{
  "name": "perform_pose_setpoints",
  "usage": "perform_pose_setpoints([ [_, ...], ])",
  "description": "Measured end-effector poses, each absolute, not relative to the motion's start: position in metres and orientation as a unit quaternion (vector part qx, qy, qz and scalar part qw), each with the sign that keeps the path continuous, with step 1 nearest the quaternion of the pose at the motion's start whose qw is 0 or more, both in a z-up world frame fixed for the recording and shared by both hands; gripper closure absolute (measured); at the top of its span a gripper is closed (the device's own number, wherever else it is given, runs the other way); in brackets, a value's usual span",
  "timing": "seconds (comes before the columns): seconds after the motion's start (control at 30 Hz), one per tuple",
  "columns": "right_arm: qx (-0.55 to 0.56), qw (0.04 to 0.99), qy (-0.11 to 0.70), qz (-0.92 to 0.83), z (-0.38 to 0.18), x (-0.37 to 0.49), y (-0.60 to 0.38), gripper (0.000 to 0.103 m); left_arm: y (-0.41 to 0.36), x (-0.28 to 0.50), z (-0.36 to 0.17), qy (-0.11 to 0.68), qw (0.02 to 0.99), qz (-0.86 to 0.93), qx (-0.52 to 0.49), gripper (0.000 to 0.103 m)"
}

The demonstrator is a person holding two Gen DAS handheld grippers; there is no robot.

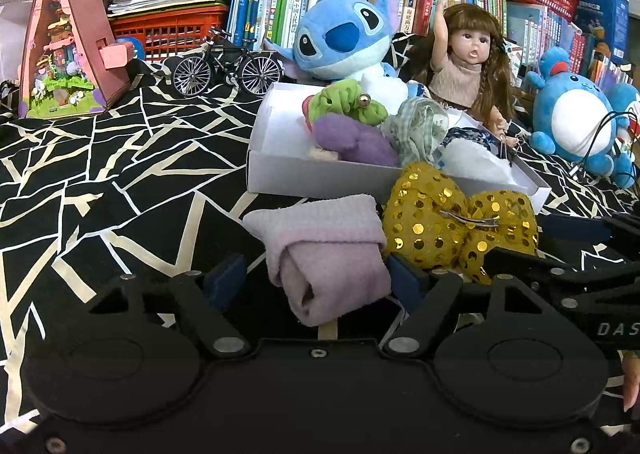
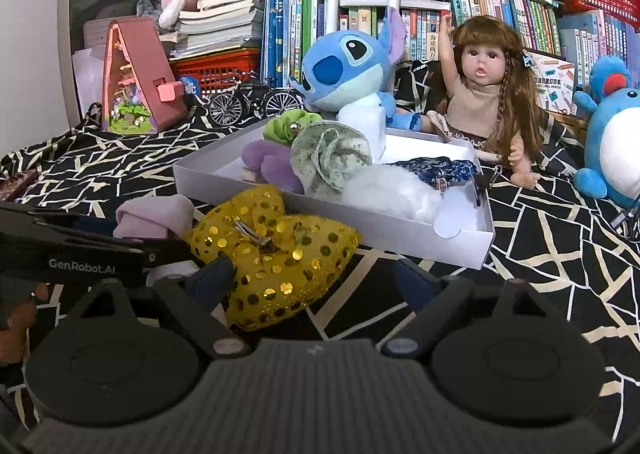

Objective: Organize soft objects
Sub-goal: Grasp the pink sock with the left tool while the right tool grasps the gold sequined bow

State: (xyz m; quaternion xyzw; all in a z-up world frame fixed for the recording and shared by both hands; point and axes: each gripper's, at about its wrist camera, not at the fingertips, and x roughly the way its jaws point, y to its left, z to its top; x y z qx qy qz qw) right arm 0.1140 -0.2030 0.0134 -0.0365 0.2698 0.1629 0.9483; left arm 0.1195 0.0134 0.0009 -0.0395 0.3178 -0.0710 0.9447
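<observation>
A white shallow box (image 1: 320, 177) (image 2: 384, 232) on the black patterned cloth holds soft items: a green scrunchie (image 1: 348, 103), a purple piece (image 1: 352, 137), a pale floral pouch (image 2: 330, 157) and white fluff (image 2: 384, 185). In front of it lie a rolled pink sock (image 1: 328, 250) (image 2: 154, 215) and a gold sequin bow (image 1: 456, 230) (image 2: 276, 254). My left gripper (image 1: 320, 278) is open, its blue pads either side of the sock. My right gripper (image 2: 310, 280) is open, the bow against its left pad.
Behind the box sit a blue Stitch plush (image 1: 344, 41), a long-haired doll (image 2: 488, 93) and a blue round plush (image 1: 576, 117). A model bicycle (image 1: 228, 65), a pink toy house (image 1: 68, 49), red crates and bookshelves stand further back.
</observation>
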Motion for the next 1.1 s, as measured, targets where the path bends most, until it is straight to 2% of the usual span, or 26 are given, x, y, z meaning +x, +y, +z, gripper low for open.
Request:
perform_pose_setpoints([
  [0.3, -0.039, 0.946, 0.286, 0.148, 0.006, 0.123, -0.199, 0.01, 0.011, 0.117, -0.003, 0.311, 0.947, -0.07, -0.031, 0.028],
  [0.8, -0.108, 0.953, 0.24, 0.153, 0.015, 0.126, -0.183, 0.004, 0.012, 0.119, -0.002, 0.314, 0.947, -0.061, -0.029, 0.029],
  [0.87, -0.118, 0.952, 0.235, 0.156, 0.017, 0.127, -0.18, 0.004, 0.015, 0.121, 0.0, 0.321, 0.944, -0.063, -0.034, 0.032],
  [0.93, -0.125, 0.949, 0.238, 0.162, 0.019, 0.131, -0.178, 0.004, 0.017, 0.123, 0.003, 0.325, 0.942, -0.07, -0.043, 0.045],
  [1.0, -0.136, 0.947, 0.24, 0.168, 0.019, 0.134, -0.176, 0.004, 0.019, 0.124, 0.006, 0.327, 0.94, -0.081, -0.046, 0.054],
  [1.1, -0.149, 0.941, 0.244, 0.179, 0.018, 0.138, -0.171, 0.004, 0.019, 0.123, 0.008, 0.326, 0.941, -0.086, -0.039, 0.059],
])
